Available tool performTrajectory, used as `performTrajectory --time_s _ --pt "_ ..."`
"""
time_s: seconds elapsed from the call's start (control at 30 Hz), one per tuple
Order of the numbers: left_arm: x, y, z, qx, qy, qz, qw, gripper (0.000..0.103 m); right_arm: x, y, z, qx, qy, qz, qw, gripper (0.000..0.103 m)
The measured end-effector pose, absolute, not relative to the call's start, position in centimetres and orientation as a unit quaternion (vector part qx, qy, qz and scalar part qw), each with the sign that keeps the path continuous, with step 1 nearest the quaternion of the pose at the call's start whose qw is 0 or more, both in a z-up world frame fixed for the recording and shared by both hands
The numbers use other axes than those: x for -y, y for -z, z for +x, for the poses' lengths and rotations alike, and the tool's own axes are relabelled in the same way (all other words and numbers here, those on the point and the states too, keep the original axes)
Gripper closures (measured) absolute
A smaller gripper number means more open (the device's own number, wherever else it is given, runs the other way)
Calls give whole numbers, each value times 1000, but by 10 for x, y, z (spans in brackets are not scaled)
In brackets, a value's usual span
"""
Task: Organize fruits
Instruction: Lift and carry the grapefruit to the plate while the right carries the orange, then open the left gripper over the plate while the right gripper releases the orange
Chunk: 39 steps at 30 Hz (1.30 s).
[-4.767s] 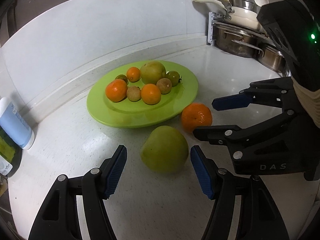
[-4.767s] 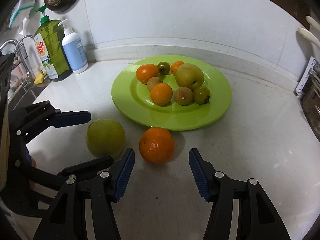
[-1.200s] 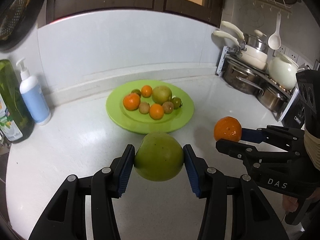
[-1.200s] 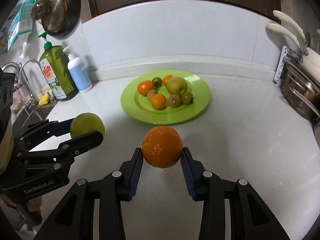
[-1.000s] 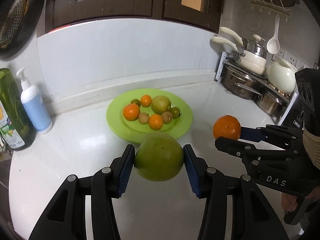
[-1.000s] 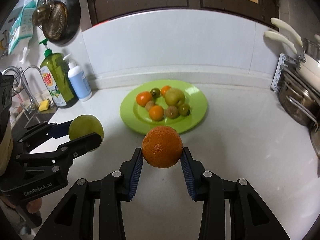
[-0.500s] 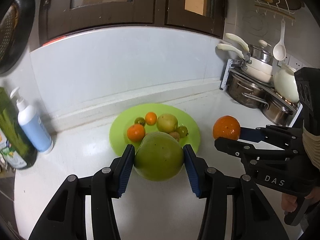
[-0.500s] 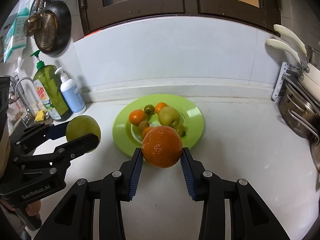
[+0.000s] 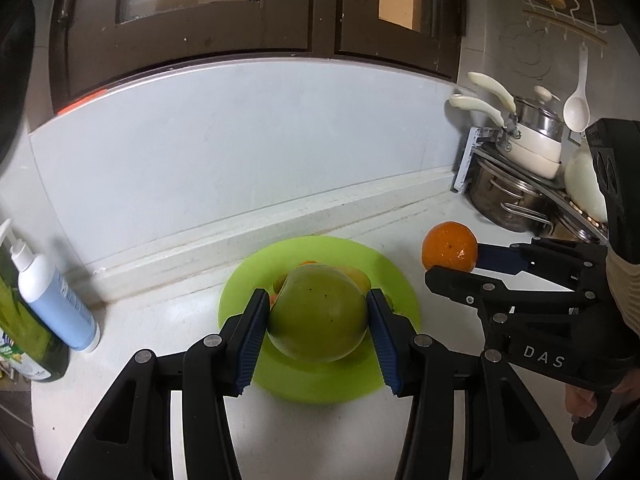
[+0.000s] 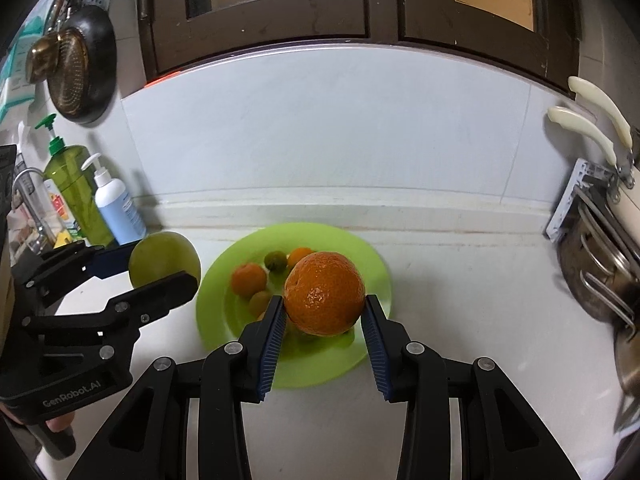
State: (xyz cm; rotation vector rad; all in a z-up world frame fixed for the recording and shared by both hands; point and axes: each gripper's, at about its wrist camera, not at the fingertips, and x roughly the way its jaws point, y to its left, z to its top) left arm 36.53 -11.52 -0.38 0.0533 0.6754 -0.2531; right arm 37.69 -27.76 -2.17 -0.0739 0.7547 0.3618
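My left gripper (image 9: 318,316) is shut on a large green apple (image 9: 318,314), held in the air in front of the lime-green plate (image 9: 394,280). In the right wrist view my right gripper (image 10: 324,316) is shut on an orange (image 10: 325,293), also lifted over the near side of the plate (image 10: 372,256). Several small fruits lie on the plate, among them a small orange (image 10: 249,278) and a dark green one (image 10: 276,260); others are hidden behind the held fruit. Each gripper shows in the other's view, the apple (image 10: 164,258) at left and the orange (image 9: 450,246) at right.
A blue-and-white pump bottle (image 9: 52,296) and a green soap bottle (image 10: 74,196) stand at the left by the wall. Steel pots (image 9: 504,196) on a rack fill the right side. A strainer (image 10: 76,68) hangs high on the left. White counter (image 10: 460,288) surrounds the plate.
Both grippers have risen and drawn back with their fruit still held. The plate now looks smaller and sits behind the held apple and orange.
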Motion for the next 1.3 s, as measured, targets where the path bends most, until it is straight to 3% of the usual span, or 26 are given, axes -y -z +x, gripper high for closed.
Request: performTrajectory --time_s 0.7,1.3 --pt "123 42 441 -384 128 12 914 54 283 68 469 -445 -167 -13 880 63" --pt "126 62 456 -411 129 14 902 54 284 92 485 -474 -157 -7 866 61"
